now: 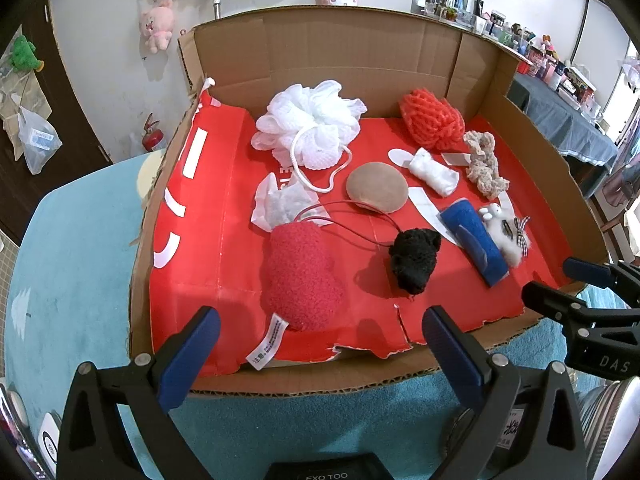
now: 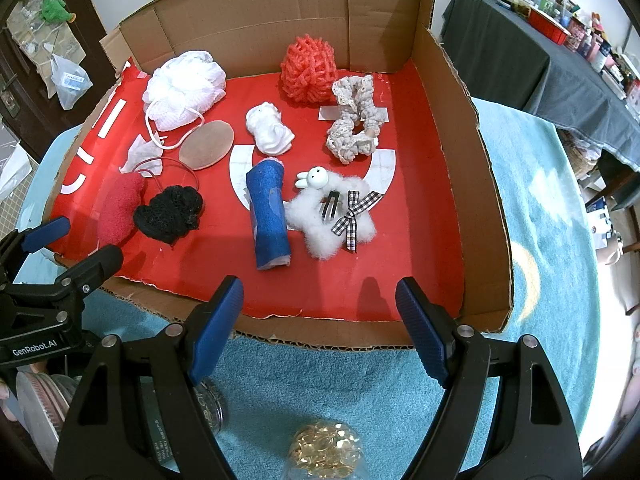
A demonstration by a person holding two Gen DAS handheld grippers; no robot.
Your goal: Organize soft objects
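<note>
The blue roll [image 2: 268, 216] lies on its side in the cardboard box [image 2: 476, 208], near the front edge on the red liner [image 2: 420, 248], its long axis running from the box's front towards its back, far end tilted slightly left. Just to its right lies the white fluffy toy [image 2: 332, 220], to its left the black knit piece [image 2: 168, 214]. Both the right tongs [image 2: 320, 320] and the left tongs [image 1: 320, 356] hover wide apart and empty over the box's near rim, above the teal-covered worktop [image 2: 532, 200]

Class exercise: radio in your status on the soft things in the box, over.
Left gripper and right gripper open, empty, at the box's near edge. Soft things untouched on the red liner. Nothing in the way.
</note>
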